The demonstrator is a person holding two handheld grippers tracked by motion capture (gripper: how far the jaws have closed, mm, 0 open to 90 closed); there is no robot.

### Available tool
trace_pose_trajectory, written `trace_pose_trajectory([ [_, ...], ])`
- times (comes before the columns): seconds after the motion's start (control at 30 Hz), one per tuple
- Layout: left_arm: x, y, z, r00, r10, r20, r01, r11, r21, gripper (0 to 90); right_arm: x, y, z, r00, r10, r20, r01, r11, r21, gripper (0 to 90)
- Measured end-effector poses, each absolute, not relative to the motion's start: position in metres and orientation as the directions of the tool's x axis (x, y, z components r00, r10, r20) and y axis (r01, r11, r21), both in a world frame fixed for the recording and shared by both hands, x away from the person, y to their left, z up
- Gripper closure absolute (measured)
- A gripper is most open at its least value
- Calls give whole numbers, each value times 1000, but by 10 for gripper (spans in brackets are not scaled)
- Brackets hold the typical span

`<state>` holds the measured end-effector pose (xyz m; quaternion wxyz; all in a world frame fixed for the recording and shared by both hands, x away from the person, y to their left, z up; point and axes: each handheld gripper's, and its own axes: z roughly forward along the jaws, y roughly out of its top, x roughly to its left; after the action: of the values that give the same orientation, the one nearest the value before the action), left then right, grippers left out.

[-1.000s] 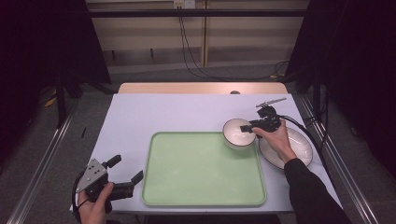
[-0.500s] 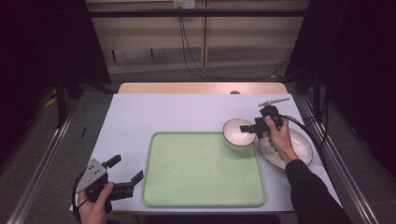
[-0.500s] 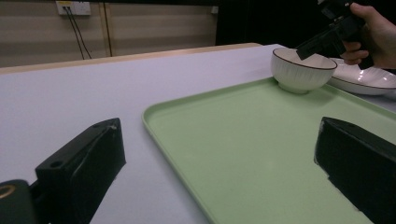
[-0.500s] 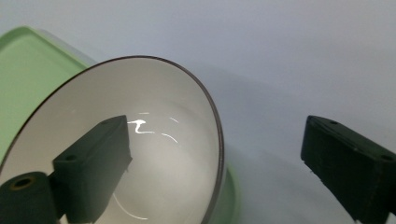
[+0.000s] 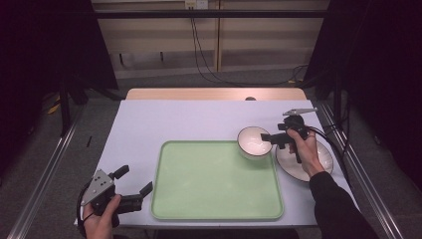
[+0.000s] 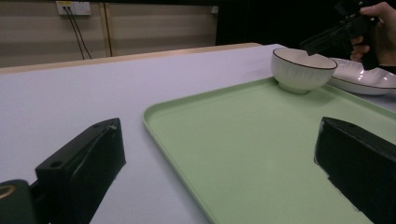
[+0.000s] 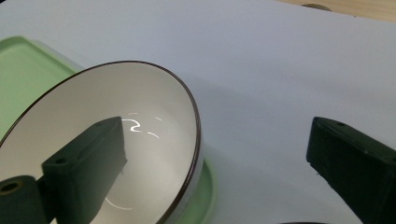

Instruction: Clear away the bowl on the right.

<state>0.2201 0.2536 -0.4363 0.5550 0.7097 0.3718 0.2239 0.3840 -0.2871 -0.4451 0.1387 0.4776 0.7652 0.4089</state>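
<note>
Now that your right gripper (image 5: 267, 138) has just been opening and its jaws stand wide with the rim of the bowl (image 5: 254, 142) between them, one jaw inside and one outside, neither pressing, lift straight up before you pull away, so neither jaw catches the rim and tips it; the bowl sits on the far right corner of the green tray (image 5: 214, 181), close to the tray's lip, so any nudge sideways could push it off towards the plate (image 5: 323, 159) just beside it; keep your wrist level as you back out; your left gripper (image 5: 134, 188) rests with its jaws apart and nothing in them, near the tray's left edge; leave it there.
</note>
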Motion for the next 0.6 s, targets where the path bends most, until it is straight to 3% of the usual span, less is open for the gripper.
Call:
trace_pose_trajectory([
  [0.6,220,254,-436,624,776,-94,278,-108,954,18,354,-314,-430,-423,896,138,558,137,818,18],
])
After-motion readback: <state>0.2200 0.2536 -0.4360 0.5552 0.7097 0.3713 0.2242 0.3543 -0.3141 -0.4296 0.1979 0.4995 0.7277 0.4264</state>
